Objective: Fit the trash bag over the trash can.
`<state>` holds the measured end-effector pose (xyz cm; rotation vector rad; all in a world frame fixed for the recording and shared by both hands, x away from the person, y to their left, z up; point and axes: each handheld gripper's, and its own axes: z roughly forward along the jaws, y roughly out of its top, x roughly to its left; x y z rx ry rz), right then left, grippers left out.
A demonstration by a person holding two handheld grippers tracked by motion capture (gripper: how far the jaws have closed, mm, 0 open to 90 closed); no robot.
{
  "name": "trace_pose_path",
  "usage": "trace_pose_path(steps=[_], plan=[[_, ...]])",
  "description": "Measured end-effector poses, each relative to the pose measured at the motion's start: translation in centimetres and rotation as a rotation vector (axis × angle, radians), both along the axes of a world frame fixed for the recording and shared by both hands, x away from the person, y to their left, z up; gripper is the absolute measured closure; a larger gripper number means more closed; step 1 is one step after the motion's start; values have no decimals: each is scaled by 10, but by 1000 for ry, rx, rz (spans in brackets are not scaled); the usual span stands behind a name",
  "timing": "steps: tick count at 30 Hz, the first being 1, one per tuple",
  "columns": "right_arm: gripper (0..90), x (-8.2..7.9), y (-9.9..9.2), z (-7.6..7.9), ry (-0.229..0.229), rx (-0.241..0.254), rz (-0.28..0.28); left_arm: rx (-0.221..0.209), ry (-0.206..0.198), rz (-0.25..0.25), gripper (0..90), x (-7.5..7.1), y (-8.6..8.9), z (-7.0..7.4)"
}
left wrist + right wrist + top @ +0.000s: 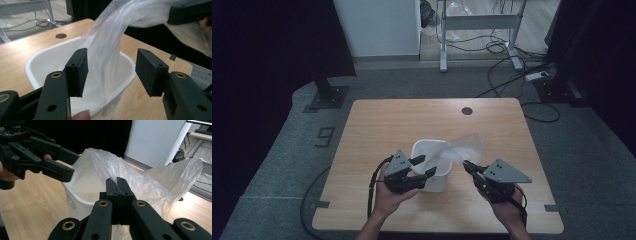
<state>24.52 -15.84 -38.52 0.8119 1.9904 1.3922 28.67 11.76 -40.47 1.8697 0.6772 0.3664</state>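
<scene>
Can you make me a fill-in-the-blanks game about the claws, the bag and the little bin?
1. The clear thin plastic bag hangs partly inside the small ____ plastic bin.
2. The right claw is ____ on the bag.
3. The left claw has its jaws ____, with the bag hanging loose between them.
4. The bin stands on a ____ table.

Missing words: white; shut; open; wooden

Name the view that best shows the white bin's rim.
The left gripper view: the bin shows its rim close, bag trailing in. The high view shows it small; the right gripper view shows one corner behind the right gripper.
</scene>
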Motion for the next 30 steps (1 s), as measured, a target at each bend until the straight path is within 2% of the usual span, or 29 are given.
trace_pose_path(steps=[2,5,6,7,8,10,13,14,17,18,19,22,24,25,28,29,30], plan=[[886,2,3,0,1,4,13,6,-29,14,432,3,-6,5],[887,2,5,0,2,5,25,13,-43,21,450,6,-11,7],[887,4,7,0,5,8,35,17,-60,27,490,7,-16,9],[887,4,7,0,5,8,35,17,-60,27,537,7,-16,9],[887,4,8,0,5,10,39,21,-74,30,537,8,-18,10],[886,5,10,0,5,9,46,23,-92,39,636,8,-22,11],[886,4,12,0,4,13,53,26,-92,27,784,9,-25,9],[885,4,12,0,4,13,55,26,-91,24,784,9,-25,8],[863,2,12,0,0,15,63,7,-77,22,865,11,-23,6],[802,0,11,1,-7,16,73,0,-74,26,879,12,-21,6],[802,0,11,1,-7,16,73,-5,-73,33,879,13,-20,5],[650,-4,9,4,-38,27,80,-23,-70,69,885,15,-14,5],[562,-11,7,6,-83,45,67,-34,-62,93,890,16,-8,5],[513,-19,4,10,-117,74,60,-39,-55,102,891,17,-5,4],[460,-26,1,13,-138,93,52,-61,-27,114,889,20,4,2],[403,-31,-2,13,-148,98,34,-71,-18,117,888,21,6,0],[403,-31,-2,13,-148,98,34,-74,-13,120,888,22,8,-1]])
